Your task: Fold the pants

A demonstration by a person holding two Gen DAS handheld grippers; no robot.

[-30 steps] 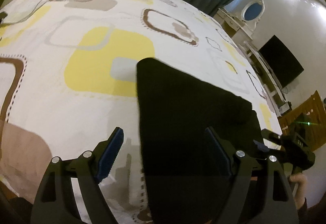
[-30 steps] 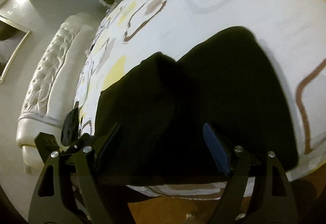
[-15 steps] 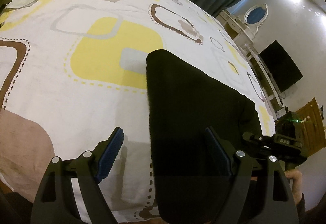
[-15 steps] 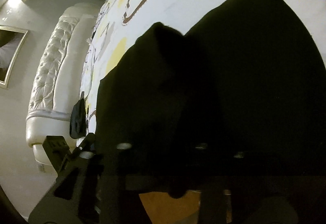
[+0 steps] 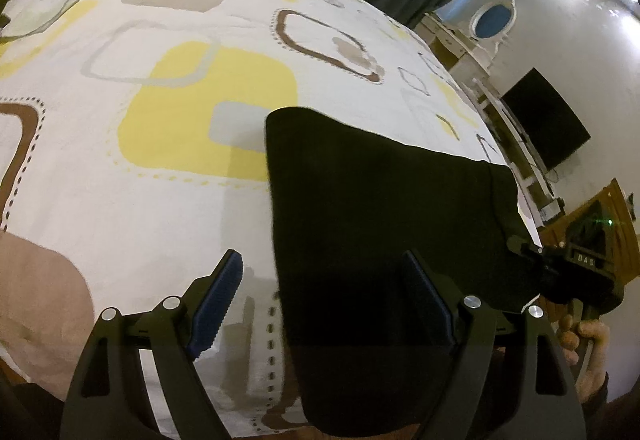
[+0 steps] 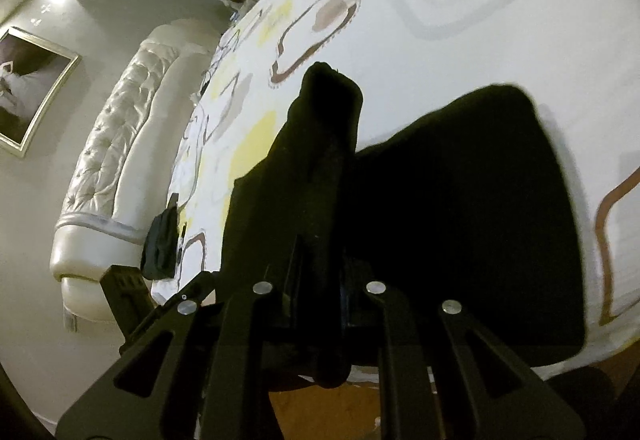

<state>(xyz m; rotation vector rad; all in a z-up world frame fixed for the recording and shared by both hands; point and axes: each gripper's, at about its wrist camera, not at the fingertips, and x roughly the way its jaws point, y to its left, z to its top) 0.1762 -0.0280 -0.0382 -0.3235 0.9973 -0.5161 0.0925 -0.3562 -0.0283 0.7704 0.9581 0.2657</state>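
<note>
The black pants (image 5: pixel 384 216) lie on the bed (image 5: pixel 120 200), near its front edge, spread over a white cover printed with yellow, grey and brown rounded squares.

The left hand-held gripper (image 5: pixel 320 300) is released, its jaws spread wide with the blue pads (image 5: pixel 218 292) showing. It hovers low over the near edge of the bed. The left straight edge of the pants runs up between its two fingers, so the right finger stands over black cloth and the left finger over bare cover. Neither pad touches the cloth as far as can be seen.

To the right of that gripper, at the far right corner of the pants, the right hand-held gripper (image 5: pixel 520 244) shows with the person's hand (image 5: pixel 584 336) below it.

In the right wrist view the right hand-held gripper (image 6: pixel 320 280) is clenched on the pants (image 6: pixel 460 220): its fingers stand close together with a bunched ridge of black cloth pinched between them. That ridge rises straight ahead of the gripper, lifted off the cover, while the rest of the pants lies flat ahead and to its right.

To the left of this gripper a white tufted headboard (image 6: pixel 116 160) bounds the bed, and a framed picture (image 6: pixel 28 92) hangs on the wall beyond it. A small black object (image 6: pixel 160 244) sits at the bed's left edge.
</note>
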